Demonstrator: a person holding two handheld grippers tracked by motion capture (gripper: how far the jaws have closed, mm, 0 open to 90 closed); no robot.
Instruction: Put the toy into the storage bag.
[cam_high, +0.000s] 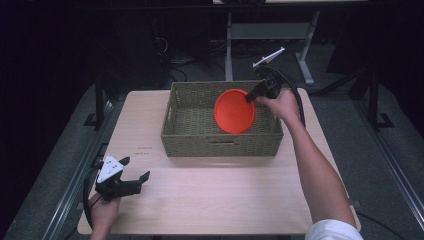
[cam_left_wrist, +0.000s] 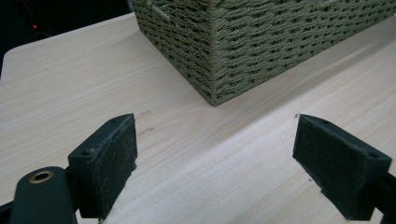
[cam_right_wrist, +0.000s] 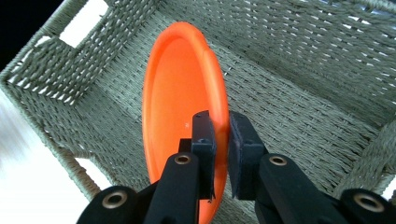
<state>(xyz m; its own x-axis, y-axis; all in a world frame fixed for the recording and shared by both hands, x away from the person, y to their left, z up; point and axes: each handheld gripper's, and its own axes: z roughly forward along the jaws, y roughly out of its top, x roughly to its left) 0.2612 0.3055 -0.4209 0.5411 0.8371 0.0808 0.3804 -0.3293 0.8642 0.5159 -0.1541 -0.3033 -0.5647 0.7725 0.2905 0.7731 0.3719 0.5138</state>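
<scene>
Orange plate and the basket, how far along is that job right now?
Done: the right hand-held gripper has the orange plate clamped by its rim. In hand: the plate hangs on edge inside the woven basket. Left: set it down and release. The left hand-held gripper waits open.

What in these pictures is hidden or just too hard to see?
- High view: part of the basket floor, hidden by the orange plate and the near wall.
- Right gripper view: the plate's lower rim, cut off behind the right hand-held gripper.
- Left gripper view: the basket's inside; only its outer corner shows.
- High view: small dark marks on the table, too small to read.
</scene>
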